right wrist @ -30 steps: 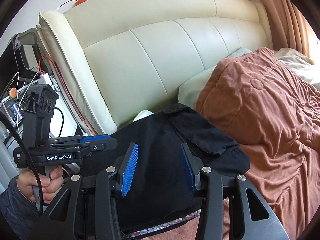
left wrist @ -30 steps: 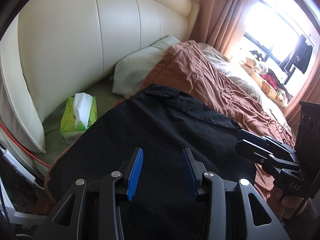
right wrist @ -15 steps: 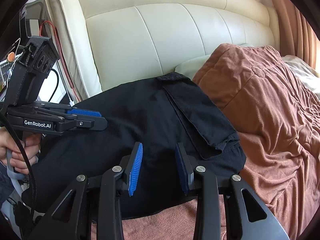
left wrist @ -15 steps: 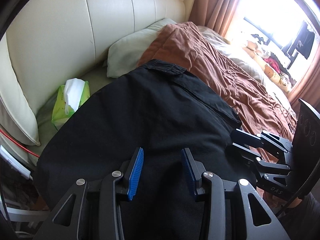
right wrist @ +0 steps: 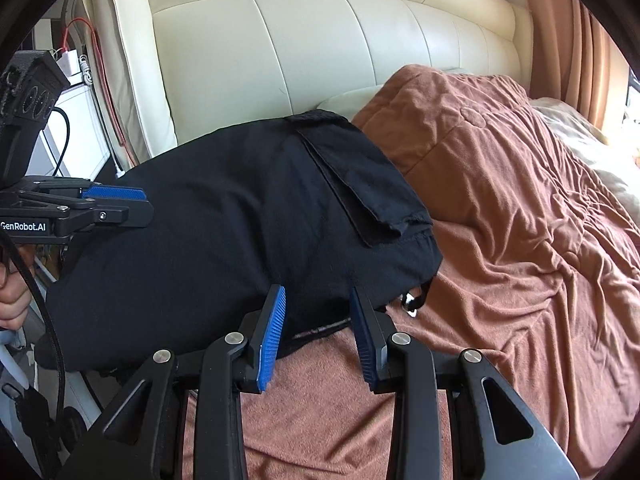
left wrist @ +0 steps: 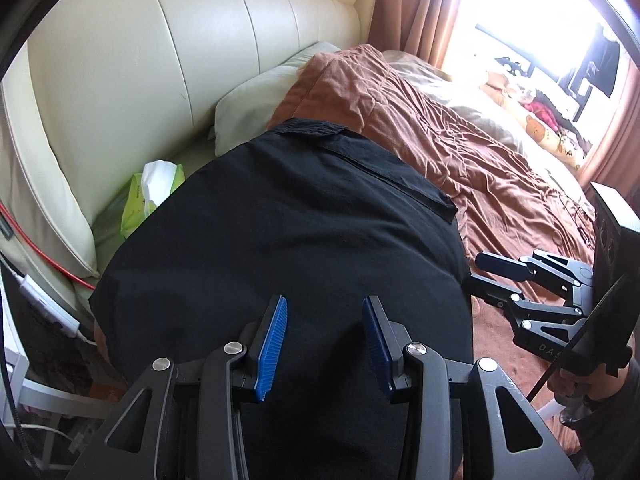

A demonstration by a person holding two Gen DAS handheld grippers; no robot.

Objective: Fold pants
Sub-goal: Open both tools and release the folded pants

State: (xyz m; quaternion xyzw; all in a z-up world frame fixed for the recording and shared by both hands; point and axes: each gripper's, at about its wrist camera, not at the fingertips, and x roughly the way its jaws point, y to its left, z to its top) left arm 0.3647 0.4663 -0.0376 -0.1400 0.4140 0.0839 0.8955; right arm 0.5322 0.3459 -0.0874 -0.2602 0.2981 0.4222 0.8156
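The black pants (left wrist: 288,248) lie in a broad folded block across the near corner of the bed (right wrist: 520,240), filling the centre of both views, with the cream headboard (left wrist: 160,60) behind them at the top of the frame. Their long axis appears to run from the lower left of the right-wrist view toward the pocket flap (right wrist: 352,184) at centre right.

The left tool (left wrist: 323,340) hangs directly over the cloth, its blue pads spread and holding nothing. The right tool (right wrist: 316,324) sits at the near edge of the pants, at bottom centre, also spread and empty, its tips straddling the hem where it meets the brown blanket (left wrist: 460,152). I'd judge the right tool the nearer one to a graspable edge; the left has only flat fabric below it.
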